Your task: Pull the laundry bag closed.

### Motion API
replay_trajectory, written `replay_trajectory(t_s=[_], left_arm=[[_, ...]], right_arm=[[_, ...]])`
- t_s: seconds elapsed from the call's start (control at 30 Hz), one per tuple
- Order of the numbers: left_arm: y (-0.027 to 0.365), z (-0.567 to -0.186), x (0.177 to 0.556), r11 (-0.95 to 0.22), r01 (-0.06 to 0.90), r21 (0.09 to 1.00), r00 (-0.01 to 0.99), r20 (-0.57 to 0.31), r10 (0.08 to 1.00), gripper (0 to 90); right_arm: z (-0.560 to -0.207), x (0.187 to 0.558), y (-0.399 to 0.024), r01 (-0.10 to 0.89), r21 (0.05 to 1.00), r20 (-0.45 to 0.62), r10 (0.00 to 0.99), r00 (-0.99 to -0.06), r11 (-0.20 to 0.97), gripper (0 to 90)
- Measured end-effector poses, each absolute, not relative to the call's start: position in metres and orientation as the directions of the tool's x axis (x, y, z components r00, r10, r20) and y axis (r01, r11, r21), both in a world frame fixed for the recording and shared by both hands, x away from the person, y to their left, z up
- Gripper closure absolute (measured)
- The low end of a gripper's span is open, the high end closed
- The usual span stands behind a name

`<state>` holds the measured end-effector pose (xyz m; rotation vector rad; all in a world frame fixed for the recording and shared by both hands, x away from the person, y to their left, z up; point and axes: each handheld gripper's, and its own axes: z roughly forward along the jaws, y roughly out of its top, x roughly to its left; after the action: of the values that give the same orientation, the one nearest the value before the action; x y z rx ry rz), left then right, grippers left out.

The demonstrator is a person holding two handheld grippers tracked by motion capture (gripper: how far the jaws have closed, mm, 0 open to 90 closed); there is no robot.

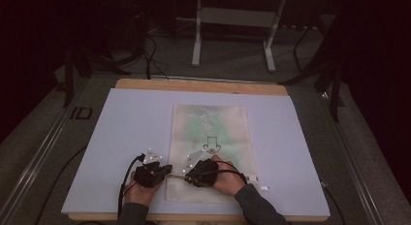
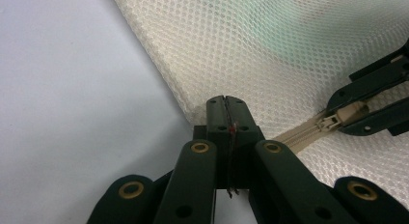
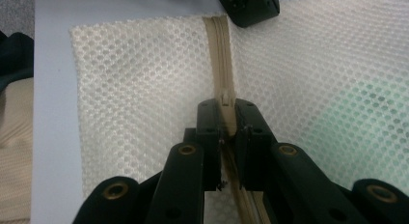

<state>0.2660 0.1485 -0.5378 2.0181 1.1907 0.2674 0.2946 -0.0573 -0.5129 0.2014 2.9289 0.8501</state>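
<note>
Mesh fabric, cream-white with a fine honeycomb weave, makes the flat laundry bag (image 1: 209, 147) that lies on the pale blue surface (image 1: 126, 137), close to the near edge. At this near end both hands work on the bag. The left gripper (image 2: 225, 108) has its fingers pressed fully together on the corner edge of the bag, just beside the beginning of the beige zipper tape (image 2: 301, 136). The right gripper (image 3: 226, 113) has its fingers closed tight on the small beige zipper slider (image 3: 225, 97), which sits on the woven tape running across the mesh.

I judge that the zipper work is at its beginning or very near to it: the slider is near the left corner, and the long part of the tape toward the other side is not yet travelled. I cannot tell whether the teeth are joined or apart. One hand anchors the cloth and the other must draw the slider along.

Farther away, something green and soft (image 1: 203, 123) shows dimly through the mesh, and a small black drawing (image 1: 212, 143) marks the middle of the bag. Beyond the surface stand grey metal legs (image 1: 196, 40) on a dark carpet floor.
</note>
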Motion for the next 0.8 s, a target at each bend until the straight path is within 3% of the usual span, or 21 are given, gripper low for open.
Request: replay_trajectory(t_s=[0.8], left_arm=[[0.148, -0.538, 0.266, -0.274, 0.658, 0.701, 0.541, -0.187, 0.82, 89.5]], right_arm=[[-0.508, 0.294, -0.075, 0.094, 0.504, -0.048, 0.136, -0.99, 0.858, 82.1]])
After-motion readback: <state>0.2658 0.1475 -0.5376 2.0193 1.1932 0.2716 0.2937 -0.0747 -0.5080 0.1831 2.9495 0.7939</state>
